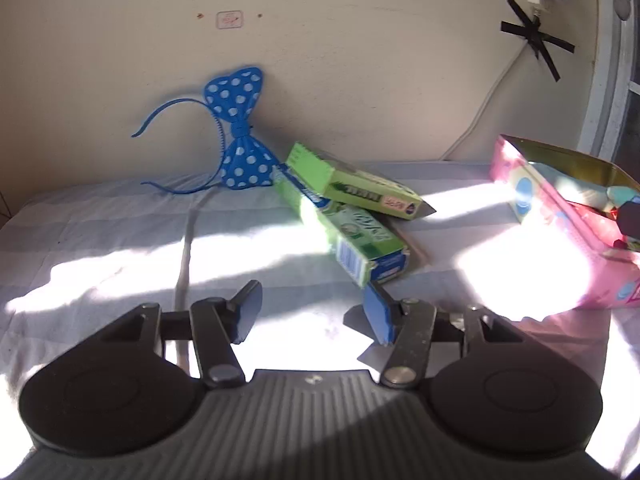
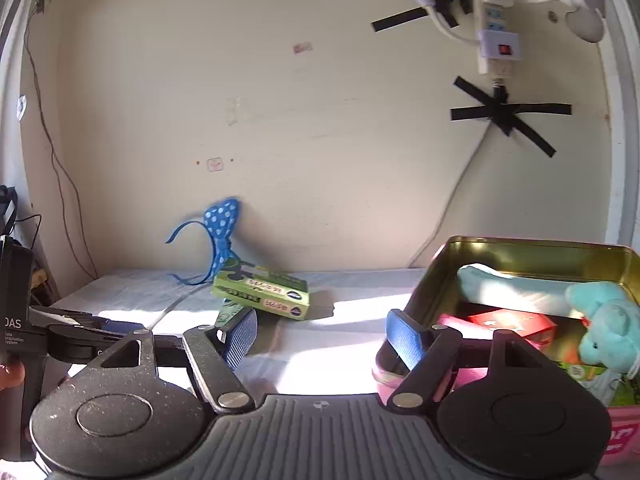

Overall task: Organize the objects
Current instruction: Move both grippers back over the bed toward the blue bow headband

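Observation:
Two green toothpaste boxes lie crossed on the cloth-covered table: the upper box (image 1: 360, 188) (image 2: 264, 292) rests over the lower box (image 1: 352, 236). A blue polka-dot bow headband (image 1: 240, 136) (image 2: 222, 240) leans against the wall behind them. A pink tin (image 1: 568, 240) (image 2: 520, 252) at the right holds a teal plush toy (image 2: 608, 324), a red box (image 2: 516, 324) and other items. My left gripper (image 1: 316, 312) is open and empty, just short of the lower box. My right gripper (image 2: 324, 332) is open and empty, its right finger in front of the tin's near corner.
A striped light cloth (image 1: 120, 232) covers the table, with bright sun patches. A power strip (image 2: 496, 28) and black tape crosses (image 2: 508, 116) hang on the wall, and a cable runs down to the table. The other handheld device (image 2: 60, 336) shows at the left in the right wrist view.

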`<act>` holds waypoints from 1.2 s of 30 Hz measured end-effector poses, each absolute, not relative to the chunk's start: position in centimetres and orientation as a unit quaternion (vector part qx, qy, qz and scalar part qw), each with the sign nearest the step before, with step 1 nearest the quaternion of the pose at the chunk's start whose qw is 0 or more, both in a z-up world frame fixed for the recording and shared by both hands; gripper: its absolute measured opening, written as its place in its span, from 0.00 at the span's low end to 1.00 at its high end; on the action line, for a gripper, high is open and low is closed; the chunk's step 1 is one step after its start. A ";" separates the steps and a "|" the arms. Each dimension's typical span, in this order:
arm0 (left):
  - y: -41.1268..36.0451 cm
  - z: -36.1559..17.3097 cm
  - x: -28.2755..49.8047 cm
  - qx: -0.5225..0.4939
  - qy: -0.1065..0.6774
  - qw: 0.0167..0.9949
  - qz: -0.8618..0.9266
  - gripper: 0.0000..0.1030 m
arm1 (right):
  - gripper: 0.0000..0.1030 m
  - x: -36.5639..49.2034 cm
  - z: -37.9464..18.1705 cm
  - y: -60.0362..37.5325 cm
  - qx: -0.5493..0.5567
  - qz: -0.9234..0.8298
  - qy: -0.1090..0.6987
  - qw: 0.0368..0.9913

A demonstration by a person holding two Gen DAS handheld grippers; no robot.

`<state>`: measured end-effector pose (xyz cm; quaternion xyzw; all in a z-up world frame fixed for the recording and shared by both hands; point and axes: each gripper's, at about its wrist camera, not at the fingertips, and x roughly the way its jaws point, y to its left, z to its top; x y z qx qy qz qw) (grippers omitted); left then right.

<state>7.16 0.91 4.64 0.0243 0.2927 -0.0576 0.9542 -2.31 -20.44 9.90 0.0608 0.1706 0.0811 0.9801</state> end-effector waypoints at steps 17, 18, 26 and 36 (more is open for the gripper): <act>14.9 1.2 9.4 -0.140 0.274 0.951 0.029 0.57 | 0.58 19.5 12.0 -4.6 -0.007 0.186 0.272 0.944; 15.1 1.1 9.6 -0.150 0.281 0.948 0.027 0.57 | 0.58 21.0 11.9 -4.0 -0.009 0.190 0.280 0.941; 16.6 1.1 9.8 -0.196 0.293 0.936 0.014 0.57 | 0.57 31.3 9.2 0.7 -0.072 0.212 0.365 0.904; 17.3 1.4 9.5 -0.208 0.289 0.934 0.029 0.58 | 0.18 32.6 8.6 2.8 -0.068 0.255 0.400 0.878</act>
